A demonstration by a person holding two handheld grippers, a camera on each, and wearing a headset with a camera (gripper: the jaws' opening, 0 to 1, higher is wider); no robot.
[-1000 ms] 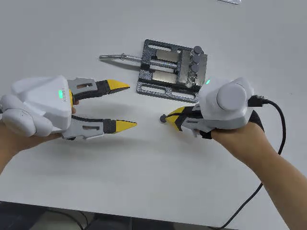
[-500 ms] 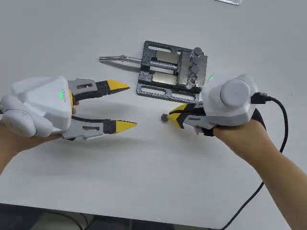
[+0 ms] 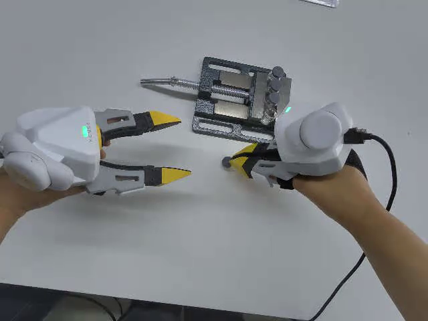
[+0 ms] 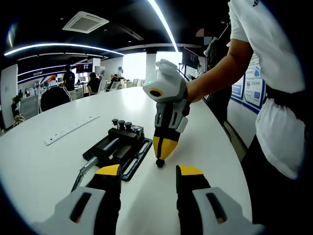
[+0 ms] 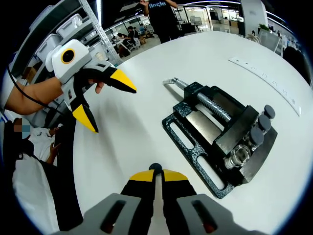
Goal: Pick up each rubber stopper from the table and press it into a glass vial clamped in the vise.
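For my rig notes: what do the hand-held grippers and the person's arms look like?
Both the left hand-held gripper and right hand-held gripper have white shells, green lights, grey-black jaws with yellow tips. A black cable leaves the right one. Short white shirt sleeve; forearms uncovered.

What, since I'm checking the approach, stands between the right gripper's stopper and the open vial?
Nothing visible does. The stopper, pinched in the right gripper, faces bare table and the vise's low base; the open vial is uncovered.

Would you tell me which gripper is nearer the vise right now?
Right. The right gripper, shut on a stopper, sits just beside the vise; the left gripper hangs open farther off.
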